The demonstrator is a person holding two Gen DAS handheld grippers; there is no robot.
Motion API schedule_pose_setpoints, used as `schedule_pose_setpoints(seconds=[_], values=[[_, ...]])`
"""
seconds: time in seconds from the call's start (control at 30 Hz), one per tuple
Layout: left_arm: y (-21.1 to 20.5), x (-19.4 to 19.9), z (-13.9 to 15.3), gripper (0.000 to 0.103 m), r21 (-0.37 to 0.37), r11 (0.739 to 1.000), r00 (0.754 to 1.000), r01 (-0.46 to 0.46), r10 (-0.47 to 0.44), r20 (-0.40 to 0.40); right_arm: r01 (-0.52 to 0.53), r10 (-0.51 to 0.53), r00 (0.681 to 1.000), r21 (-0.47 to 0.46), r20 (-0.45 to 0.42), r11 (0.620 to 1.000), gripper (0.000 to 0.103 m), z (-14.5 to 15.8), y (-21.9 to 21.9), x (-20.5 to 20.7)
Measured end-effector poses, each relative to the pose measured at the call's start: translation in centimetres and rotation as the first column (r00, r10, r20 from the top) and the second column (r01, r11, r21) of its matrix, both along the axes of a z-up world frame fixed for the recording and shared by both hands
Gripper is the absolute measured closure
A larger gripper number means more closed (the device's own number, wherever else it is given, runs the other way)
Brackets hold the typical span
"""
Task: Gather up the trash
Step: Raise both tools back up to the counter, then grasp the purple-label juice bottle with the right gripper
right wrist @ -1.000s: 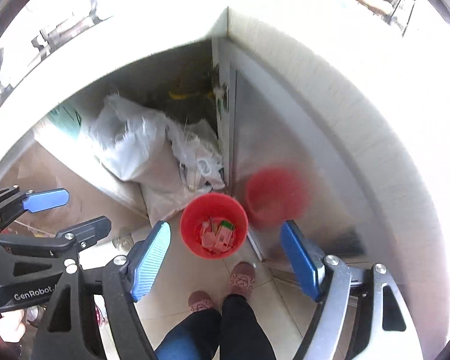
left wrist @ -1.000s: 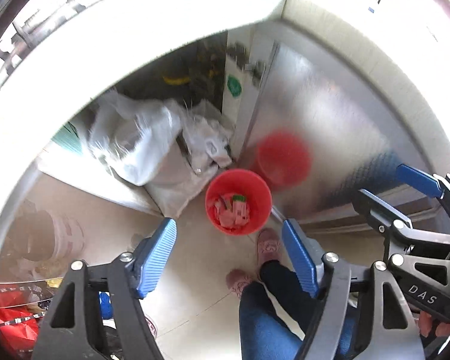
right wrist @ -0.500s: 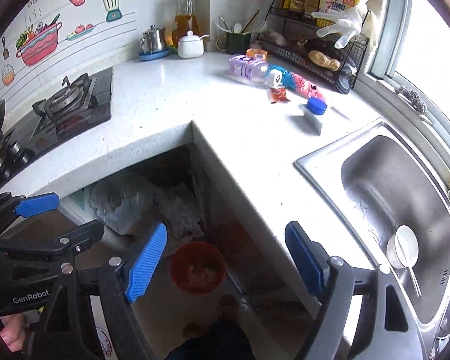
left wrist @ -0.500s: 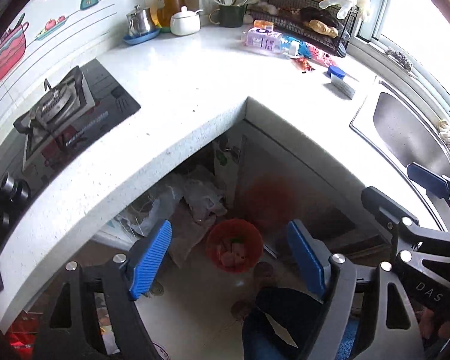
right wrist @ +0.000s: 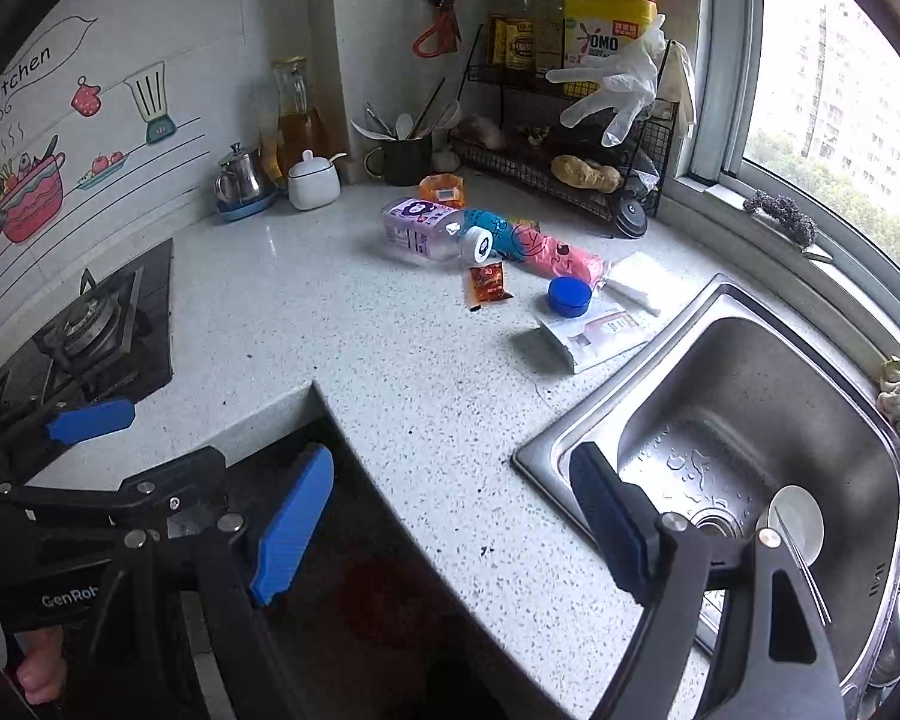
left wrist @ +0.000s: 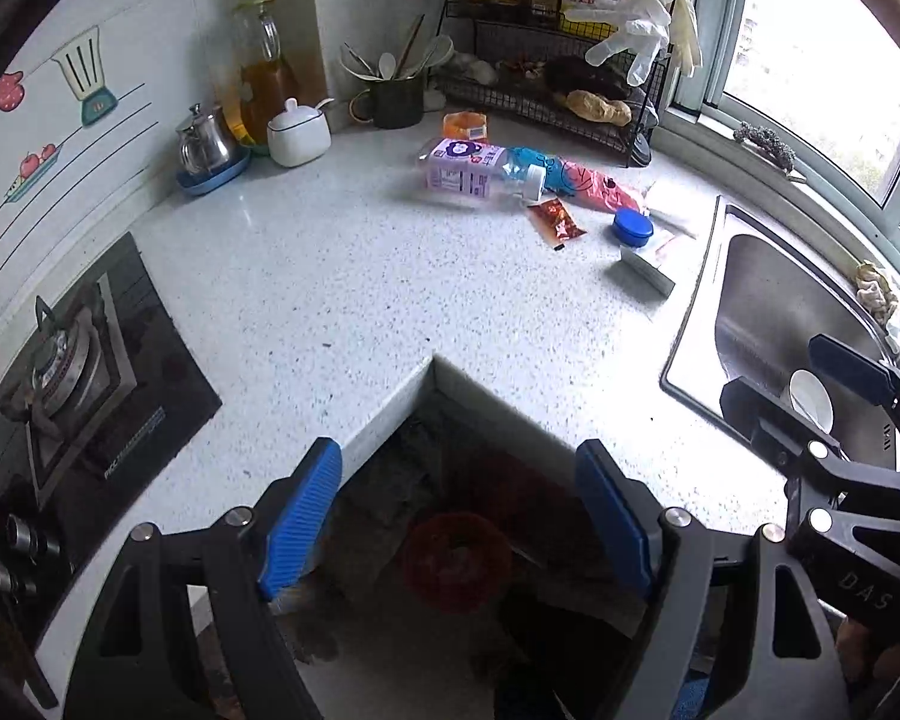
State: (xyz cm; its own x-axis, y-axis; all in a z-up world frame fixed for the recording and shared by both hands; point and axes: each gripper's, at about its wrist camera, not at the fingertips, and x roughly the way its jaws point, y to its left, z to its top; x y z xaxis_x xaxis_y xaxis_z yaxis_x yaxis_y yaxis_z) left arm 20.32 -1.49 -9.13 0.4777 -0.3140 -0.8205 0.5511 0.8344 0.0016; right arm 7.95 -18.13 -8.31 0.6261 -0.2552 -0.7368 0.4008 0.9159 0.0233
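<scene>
Now poised, jaws apart, empty: left gripper (left wrist: pixel 459 516) and right gripper (right wrist: pixel 450 519), litter far across surface (left wrist: pixel 342 276), red bin (left wrist: pixel 456 561) below.

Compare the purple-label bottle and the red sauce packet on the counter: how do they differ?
The purple-label bottle is bulky and rounded, lying on its side; the red sauce packet is a thin sachet lying flat. The bottle is clear plastic with a white cap; the packet is opaque red. The bottle touches the blue-and-pink wrapper; the packet lies nearer the counter's front edge. Both lie on the speckled countertop, neither in a tool.
</scene>
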Motion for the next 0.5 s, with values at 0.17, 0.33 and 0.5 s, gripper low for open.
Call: schedule_pose_setpoints(seconds=[0.17, 0.33, 0.5], values=[[-3.0, 5.2, 0.8, 0.025, -0.001, 1.0, 1.0, 0.026, -0.026, 0.001, 0.03, -0.03, 1.0, 0.009, 0.011, 1.0, 0.023, 0.6, -2.8, 3.5], [-5.5, 10.3, 1.5, 0.025, 0.008, 0.999, 0.999, 0.05, -0.05, 0.008, 0.038, -0.039, 0.999, 0.012, 0.03, 0.999, 0.023, 1.1, -5.7, 7.3], [-7.0, 14.7, 1.6, 0.025, -0.004, 0.999, 0.999, 0.049, -0.049, 0.002, -0.008, 0.008, 1.0, 0.022, 0.006, 1.0, 0.023, 1.5, -7.8, 11.5]])
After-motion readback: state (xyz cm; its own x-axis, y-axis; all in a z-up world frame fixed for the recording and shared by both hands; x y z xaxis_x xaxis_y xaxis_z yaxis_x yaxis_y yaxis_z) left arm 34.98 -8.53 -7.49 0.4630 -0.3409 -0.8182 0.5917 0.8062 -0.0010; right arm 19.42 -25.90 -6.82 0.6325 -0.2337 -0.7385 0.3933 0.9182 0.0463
